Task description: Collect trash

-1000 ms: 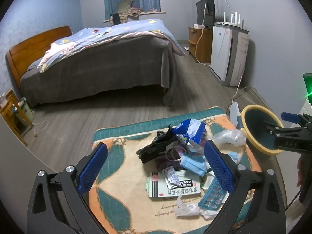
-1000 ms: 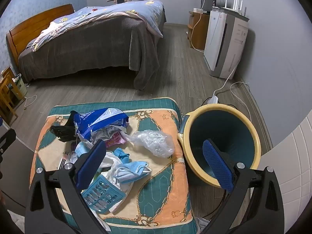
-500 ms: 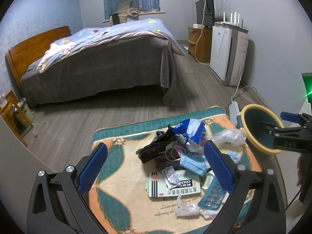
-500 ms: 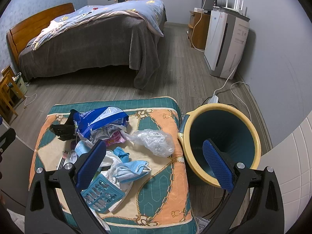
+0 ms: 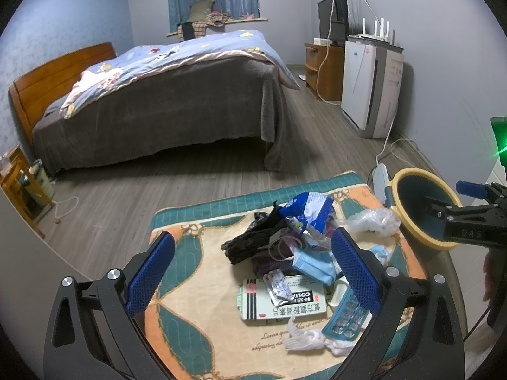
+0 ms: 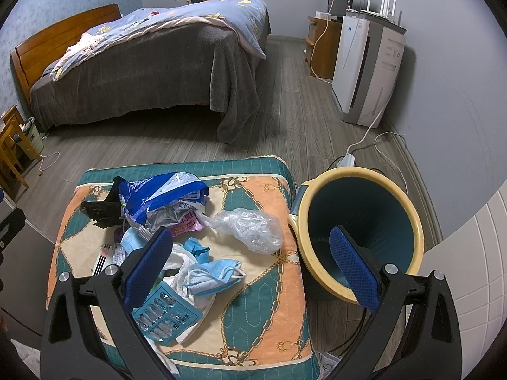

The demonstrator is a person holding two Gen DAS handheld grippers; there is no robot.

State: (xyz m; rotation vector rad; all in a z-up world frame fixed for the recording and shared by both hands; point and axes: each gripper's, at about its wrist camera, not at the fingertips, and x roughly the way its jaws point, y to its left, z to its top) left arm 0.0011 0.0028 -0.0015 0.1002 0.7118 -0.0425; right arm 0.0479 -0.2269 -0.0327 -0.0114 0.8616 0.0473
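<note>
A pile of trash lies on a patterned cushion-topped table (image 5: pixel 190 253) (image 6: pixel 259 310): a blue foil bag (image 5: pixel 309 209) (image 6: pixel 158 193), a black wrapper (image 5: pixel 253 242), a clear plastic bag (image 6: pixel 250 229) (image 5: pixel 372 220), blue face masks (image 6: pixel 212 274) (image 5: pixel 312 264), a green-white medicine box (image 5: pixel 282 305) and a blister pack (image 6: pixel 164 316) (image 5: pixel 347 315). A yellow-rimmed teal bin (image 6: pixel 358 237) (image 5: pixel 418 209) stands right of the table. My left gripper (image 5: pixel 253 274) is open above the pile. My right gripper (image 6: pixel 250 267) is open, straddling the table edge and bin; it also shows in the left wrist view (image 5: pixel 469 218).
A bed (image 5: pixel 164 95) with a grey cover stands across the wooden floor. A white air purifier (image 6: pixel 367 66) and a wooden TV cabinet (image 5: pixel 326 69) line the right wall. A power strip and cables (image 6: pixel 348 158) lie behind the bin. A small wooden stand (image 5: pixel 19 186) is at left.
Both grippers have stayed open and almost still. The right wrist view has shifted very slightly toward the table.
</note>
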